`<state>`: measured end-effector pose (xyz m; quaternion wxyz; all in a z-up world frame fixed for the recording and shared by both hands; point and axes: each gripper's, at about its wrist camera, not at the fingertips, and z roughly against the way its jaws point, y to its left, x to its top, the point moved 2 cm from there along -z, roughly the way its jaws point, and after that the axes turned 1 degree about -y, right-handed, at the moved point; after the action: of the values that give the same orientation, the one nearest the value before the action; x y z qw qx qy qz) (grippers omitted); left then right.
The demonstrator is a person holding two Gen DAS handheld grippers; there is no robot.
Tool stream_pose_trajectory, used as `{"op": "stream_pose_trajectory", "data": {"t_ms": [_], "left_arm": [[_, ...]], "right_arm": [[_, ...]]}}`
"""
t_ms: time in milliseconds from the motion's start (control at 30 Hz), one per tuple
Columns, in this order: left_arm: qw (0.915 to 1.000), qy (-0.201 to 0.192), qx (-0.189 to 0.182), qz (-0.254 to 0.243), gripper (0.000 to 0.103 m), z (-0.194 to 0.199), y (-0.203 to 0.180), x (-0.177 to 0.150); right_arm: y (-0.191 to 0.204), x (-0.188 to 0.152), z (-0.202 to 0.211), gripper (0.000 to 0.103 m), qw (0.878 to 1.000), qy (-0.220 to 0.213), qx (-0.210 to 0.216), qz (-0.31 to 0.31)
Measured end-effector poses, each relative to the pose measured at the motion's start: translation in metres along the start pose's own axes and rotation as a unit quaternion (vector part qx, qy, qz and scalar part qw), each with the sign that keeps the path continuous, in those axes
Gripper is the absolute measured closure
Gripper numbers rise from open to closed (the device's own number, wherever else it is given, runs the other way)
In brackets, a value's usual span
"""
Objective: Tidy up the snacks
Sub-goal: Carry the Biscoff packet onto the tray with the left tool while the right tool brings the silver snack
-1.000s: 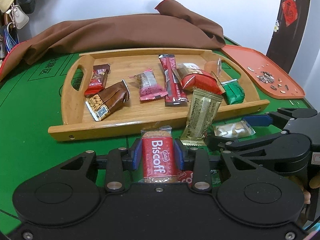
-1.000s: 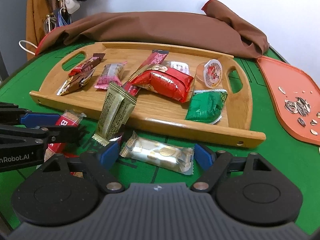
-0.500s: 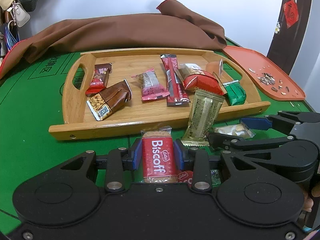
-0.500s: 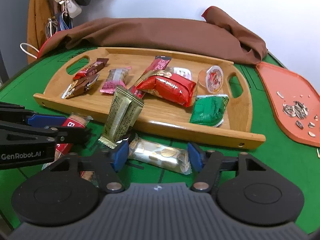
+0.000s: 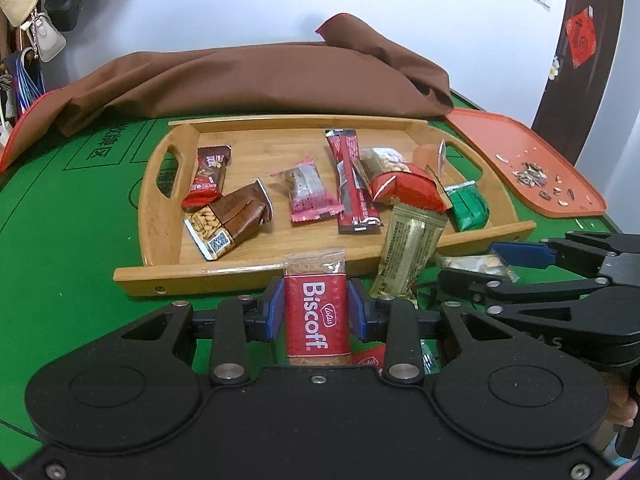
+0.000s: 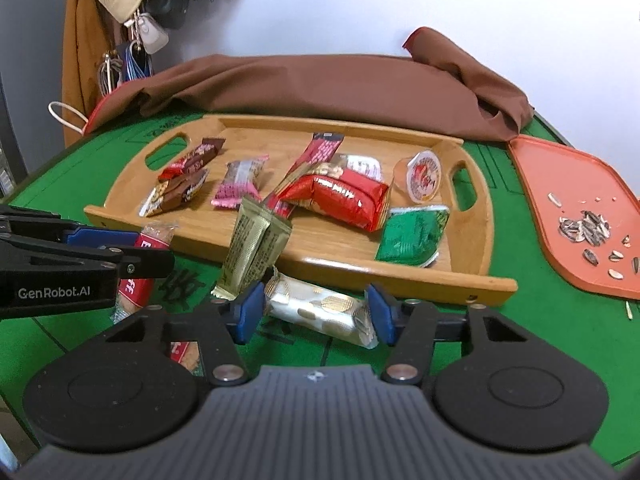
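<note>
The silver-gold wafer packet (image 6: pixel 320 310) lies crosswise between the right tool (image 6: pixel 316 312), whose just-closing jaws meet its ends; the left tool (image 5: pixel 316 312) pinches the Biscoff packet (image 5: pixel 316 320).

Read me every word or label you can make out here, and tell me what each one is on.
"Biscoff", small "Lotus" logo: red biscuit packet in the left gripper.
"GenRobot.AI": side of the left gripper, seen from the right wrist.
Chinese characters on the green table mat and the red door sign: unreadable.
Tray snack wrappers: too small.
</note>
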<state>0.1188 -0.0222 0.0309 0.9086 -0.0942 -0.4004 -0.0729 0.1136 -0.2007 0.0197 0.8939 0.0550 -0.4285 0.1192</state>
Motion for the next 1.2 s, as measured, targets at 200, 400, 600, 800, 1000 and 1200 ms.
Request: {"op": "stream_pose_trajectory", "data": {"t_ms": [200, 400, 600, 800, 1000, 1200], "left_arm": [[0.9999, -0.005, -0.004, 0.009, 0.072, 0.003, 0.005, 0.007], [0.9998, -0.017, -0.002, 0.011, 0.072, 0.011, 0.011, 0.019], [0.9992, -0.034, -0.005, 0.019, 0.072, 0.015, 0.019, 0.038], [0.9988, -0.041, -0.008, 0.027, 0.072, 0.012, 0.027, 0.059], [0.9989, -0.033, -0.005, 0.034, 0.072, -0.004, 0.036, 0.084], [0.9991, -0.017, 0.006, 0.038, 0.072, -0.026, 0.045, 0.111]], "right_arm": [[-0.006, 0.009, 0.013, 0.044, 1.0, -0.019, 0.001, -0.01], [-0.012, 0.021, 0.019, 0.044, 0.999, -0.032, -0.002, -0.017], [-0.019, 0.035, 0.019, 0.044, 0.999, -0.04, -0.005, -0.021], [-0.026, 0.053, 0.011, 0.044, 0.999, -0.036, -0.006, -0.022], [-0.034, 0.076, -0.001, 0.044, 0.999, -0.033, -0.012, -0.028], [-0.04, 0.097, -0.018, 0.044, 0.999, -0.02, -0.022, -0.027]]}}
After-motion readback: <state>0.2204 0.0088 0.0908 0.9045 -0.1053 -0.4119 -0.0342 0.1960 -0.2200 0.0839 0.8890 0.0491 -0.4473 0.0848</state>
